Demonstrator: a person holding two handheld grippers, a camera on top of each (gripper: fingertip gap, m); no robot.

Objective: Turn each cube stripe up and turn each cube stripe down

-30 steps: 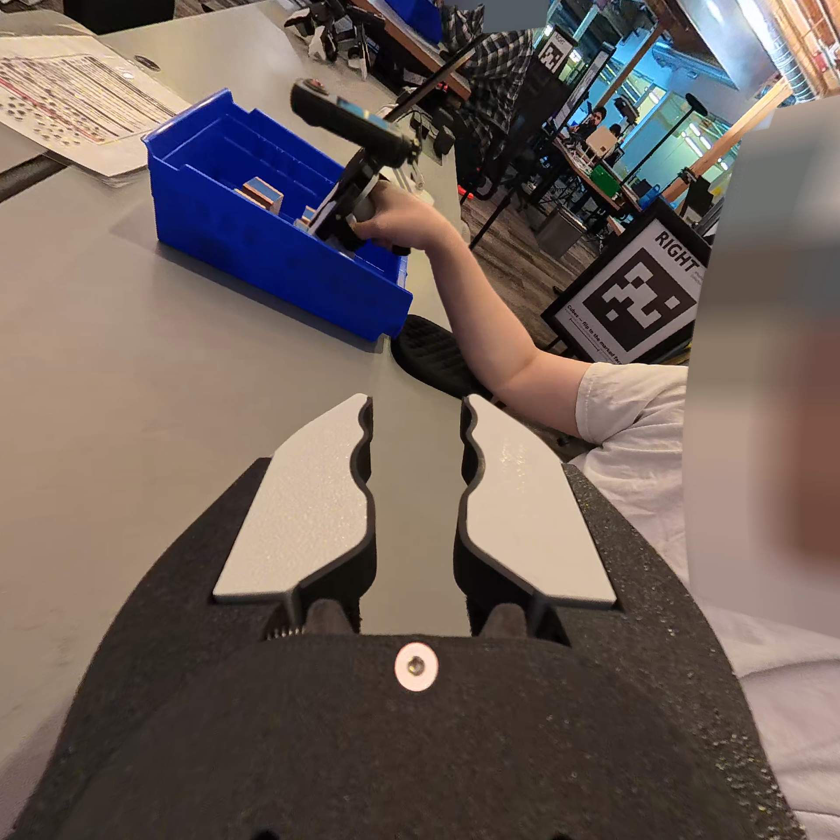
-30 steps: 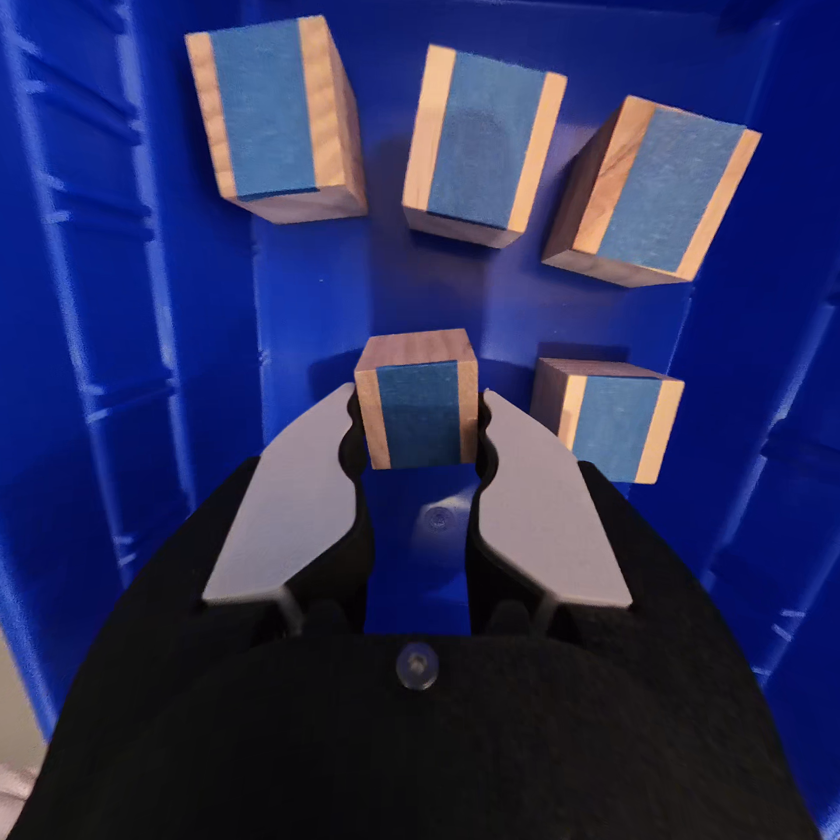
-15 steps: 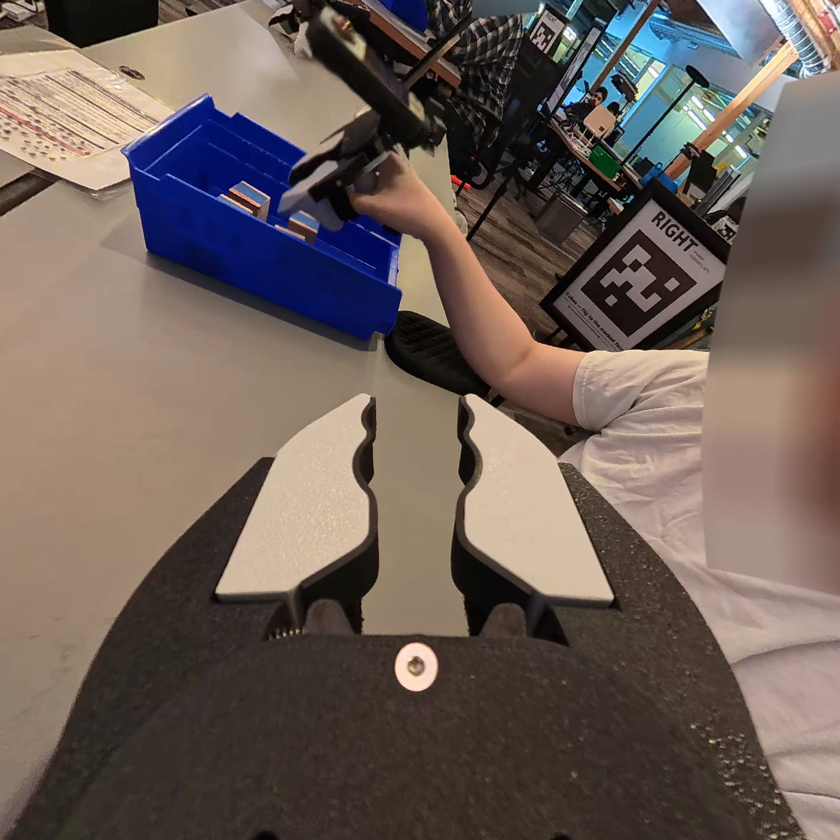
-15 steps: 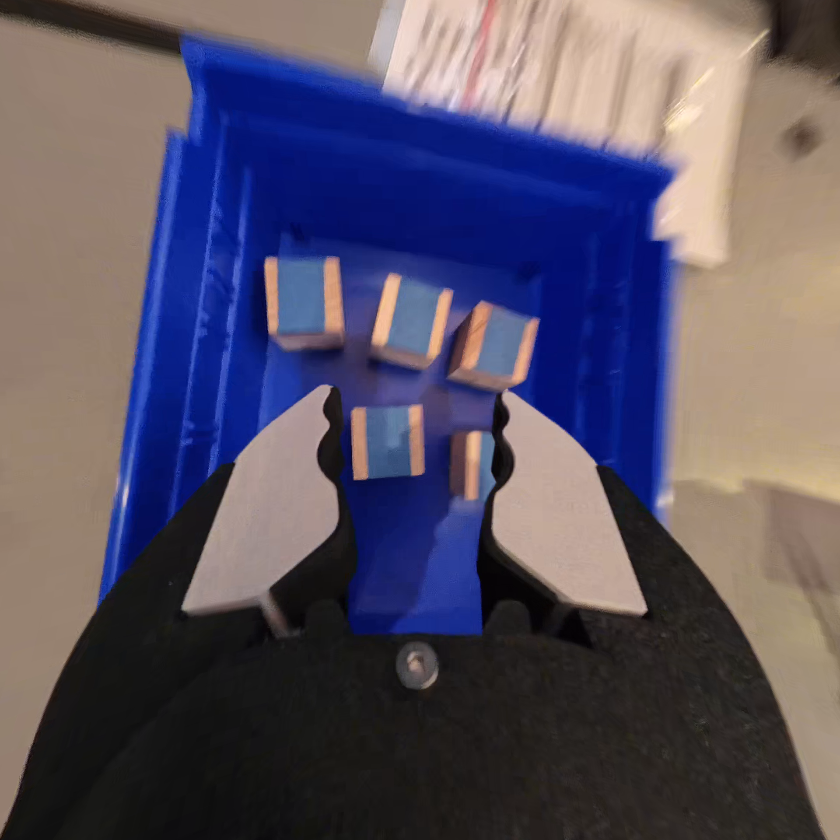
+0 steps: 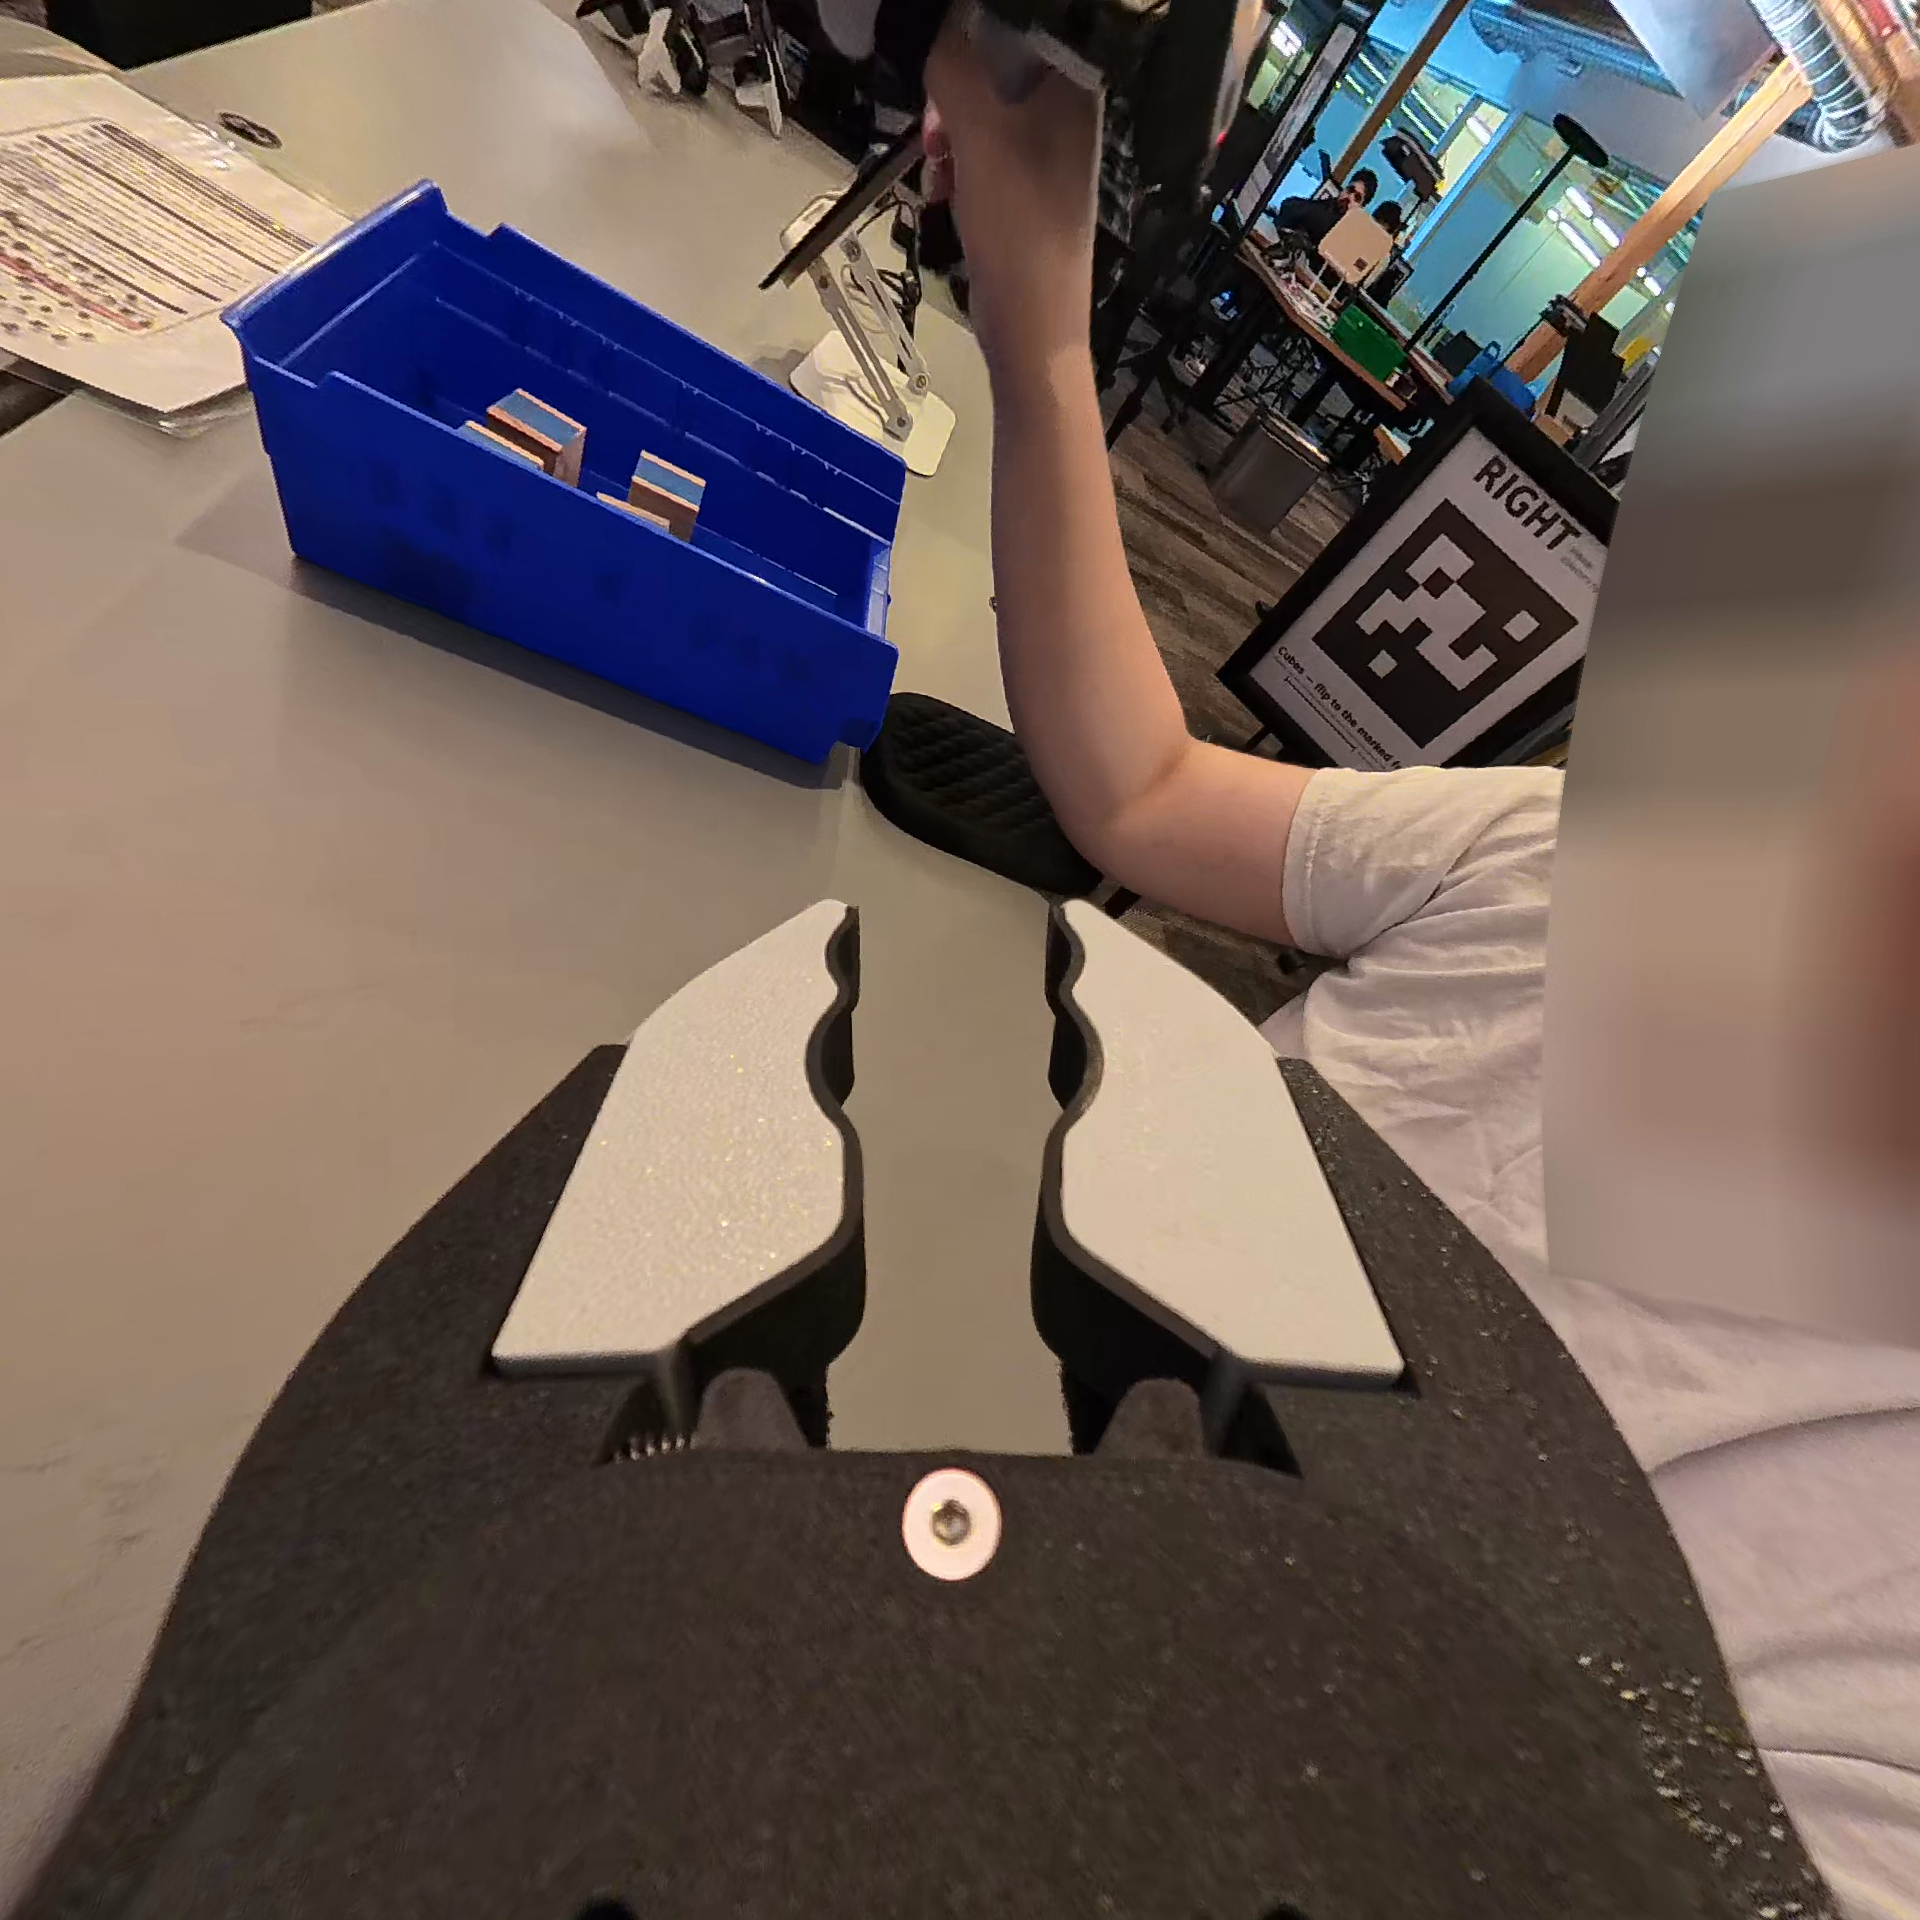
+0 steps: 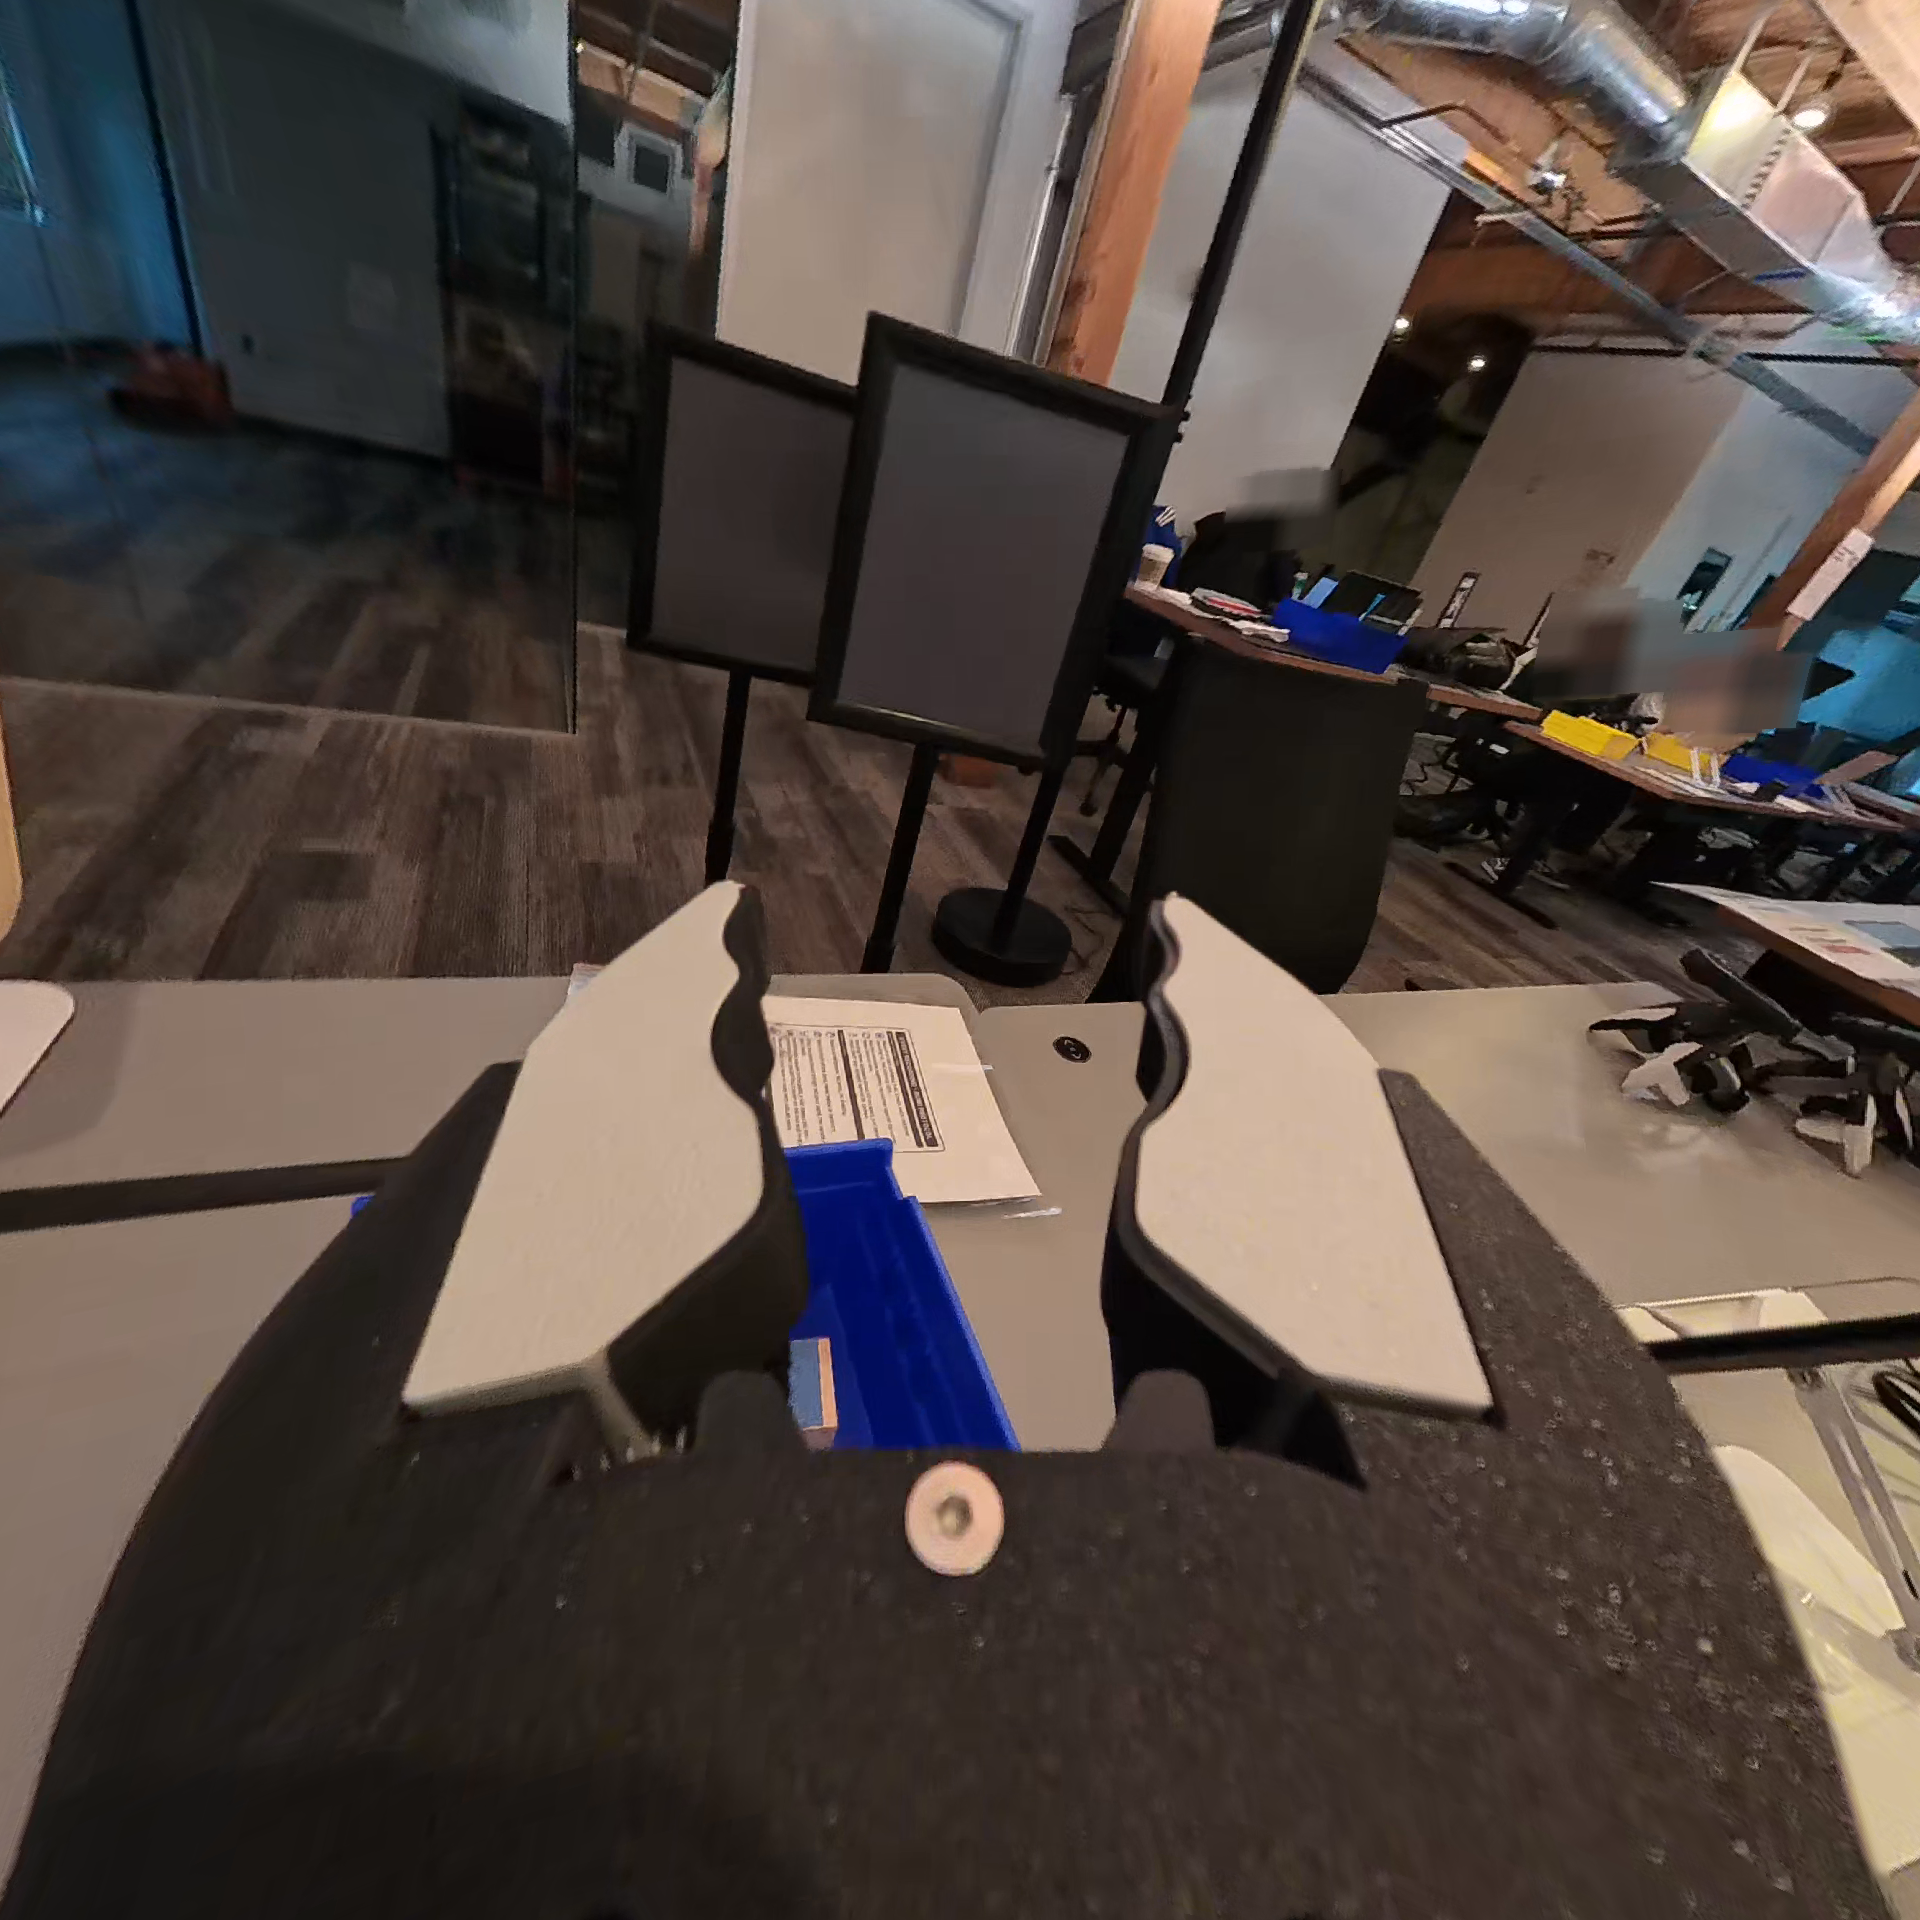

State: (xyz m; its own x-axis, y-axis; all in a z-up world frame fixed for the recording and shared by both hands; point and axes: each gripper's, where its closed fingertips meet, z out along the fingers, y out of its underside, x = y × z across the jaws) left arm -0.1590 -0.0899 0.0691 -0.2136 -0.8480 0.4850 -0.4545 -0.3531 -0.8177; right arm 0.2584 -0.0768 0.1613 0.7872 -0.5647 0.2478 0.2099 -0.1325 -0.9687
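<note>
A blue bin [image 5: 582, 582] stands on the grey table [image 5: 260, 935] and holds several wooden cubes with a blue stripe. Two cubes [image 5: 535, 421] [image 5: 665, 483] show their stripes facing up. My left gripper [image 5: 951, 935] is open and empty, low over the table, well short of the bin. My right gripper [image 6: 951, 914] is open and empty, held high above the bin [image 6: 894, 1299] and pointing level across the room. One cube [image 6: 810, 1371] shows between its fingers far below. In the left wrist view the right gripper is mostly cut off at the top edge, above the raised arm [image 5: 1039, 468].
A printed sheet [image 5: 104, 270] lies past the bin, also in the right wrist view [image 6: 894, 1101]. A white folding stand [image 5: 873, 384] is behind the bin. A black framed sign [image 5: 1444, 613] stands off the table's right edge. Loose black parts [image 6: 1766, 1049] lie at the far right.
My right gripper let go of the cube it was around, opened wider, and rose out of the bin, tilting up to face the room. My left gripper barely moved.
</note>
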